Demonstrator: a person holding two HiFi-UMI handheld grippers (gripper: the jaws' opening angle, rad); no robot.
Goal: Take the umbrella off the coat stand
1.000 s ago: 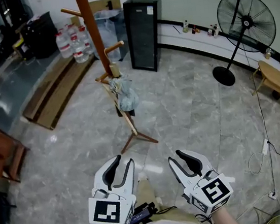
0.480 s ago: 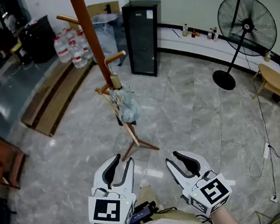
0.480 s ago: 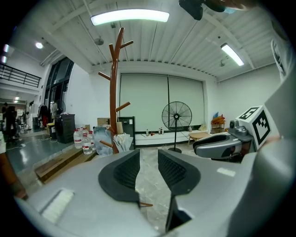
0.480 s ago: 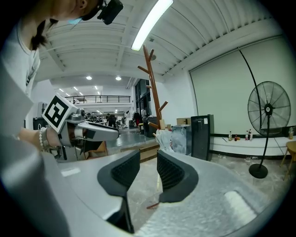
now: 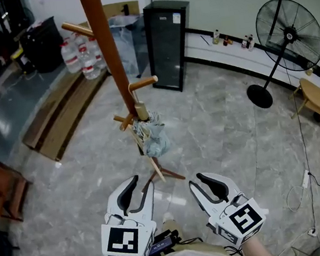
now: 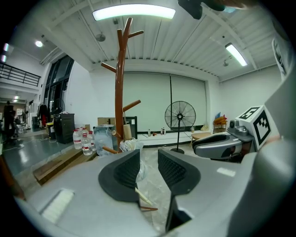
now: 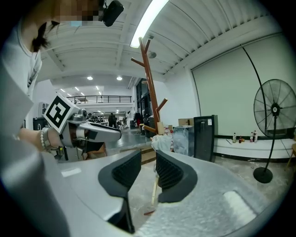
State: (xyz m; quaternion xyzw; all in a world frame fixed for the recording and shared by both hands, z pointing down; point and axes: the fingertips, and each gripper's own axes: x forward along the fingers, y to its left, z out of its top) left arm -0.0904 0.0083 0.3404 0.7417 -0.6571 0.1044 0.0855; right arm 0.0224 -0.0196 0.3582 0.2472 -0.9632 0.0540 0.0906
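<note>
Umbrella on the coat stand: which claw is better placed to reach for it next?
Probably left. In the head view the left claw sits almost in line with the umbrella, open and empty; the right claw, jaws closing on nothing, is offset further to the side.

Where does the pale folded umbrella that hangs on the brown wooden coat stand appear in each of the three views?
Head view: the pale folded umbrella hangs near the centre, slightly left, on the brown wooden coat stand.
Left gripper view: the umbrella is left of centre, beside the stand's pole.
Right gripper view: the umbrella is near the centre, beside the pole.
Shared landmark: the black pedestal fan, right of the umbrella in every view.
</note>
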